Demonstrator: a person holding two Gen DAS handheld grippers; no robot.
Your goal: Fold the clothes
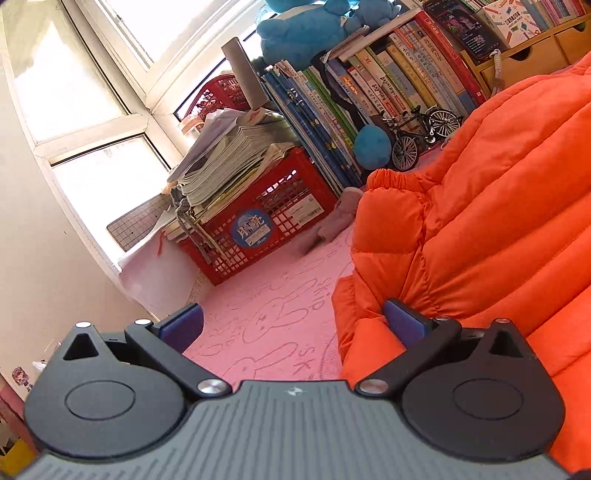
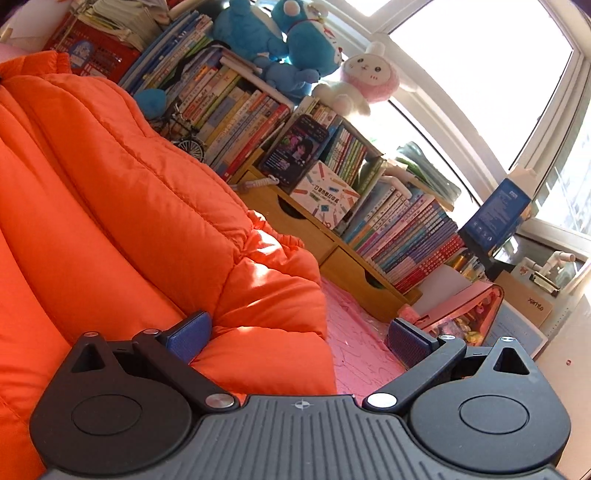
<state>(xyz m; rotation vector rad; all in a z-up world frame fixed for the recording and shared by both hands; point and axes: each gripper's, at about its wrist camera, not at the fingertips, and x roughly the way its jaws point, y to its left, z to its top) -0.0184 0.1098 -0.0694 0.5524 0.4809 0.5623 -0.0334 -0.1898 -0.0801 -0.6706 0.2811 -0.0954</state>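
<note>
An orange puffer jacket [image 1: 491, 206] lies spread over a pink counter [image 1: 266, 306] printed with rabbit outlines, filling the 1 to 5 o'clock part of the left wrist view and the 7 to 11 o'clock part of the right wrist view. The left gripper [image 1: 293, 325] has its blue-padded fingers [image 1: 184, 325] spread wide apart and holds nothing; the finger at 4 o'clock sits against the puffy edge of the jacket, beside a sleeve with an elastic cuff [image 1: 384, 177], while the other hangs over bare counter. The right gripper [image 2: 299, 338] likewise has its fingers [image 2: 406, 343] wide apart and empty: the one at 8 o'clock presses into a fold of the jacket, the one at 4 o'clock is over the pink surface just off the jacket's edge. Behind the jacket, at 12 o'clock in the left wrist view, a red plastic crate [image 1: 258, 225] carries a stack of papers [image 1: 232, 158], next to a row of upright books [image 1: 369, 99], a small model bicycle [image 1: 421, 133] and blue plush toys [image 1: 306, 29]. The right wrist view shows the same books, a white and pink rabbit plush [image 2: 365, 81] at 1 o'clock, wooden drawers [image 2: 332, 254] near centre, and bright windows [image 2: 480, 66] at 2 o'clock.
</note>
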